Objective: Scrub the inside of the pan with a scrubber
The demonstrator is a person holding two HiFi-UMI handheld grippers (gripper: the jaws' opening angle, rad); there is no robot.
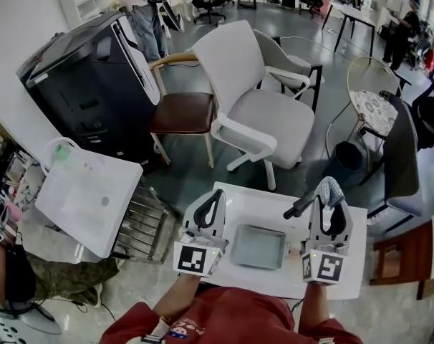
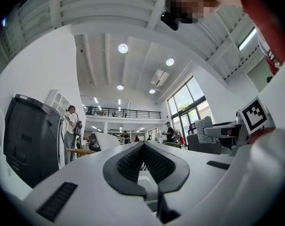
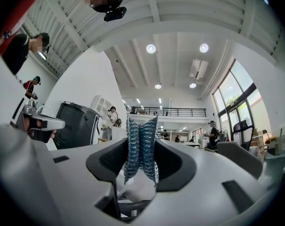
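My right gripper [image 1: 329,205] is clamped on the scrubber [image 3: 141,145], a blue-silver mesh wad that stands up past the jaw tips. My left gripper [image 1: 217,196] holds nothing; its jaws are together, the dark ribbed pads [image 2: 133,161] meeting at the tip. Both grippers point away from me and tilt upward, so each gripper view takes in the ceiling and the far room. The pan [image 1: 258,246], grey and square, lies flat on the white table [image 1: 274,205] near me, between the two grippers and touched by neither. The scrubber is up and to the right of the pan, clear of it. Beyond the table stands a white chair [image 1: 253,99].
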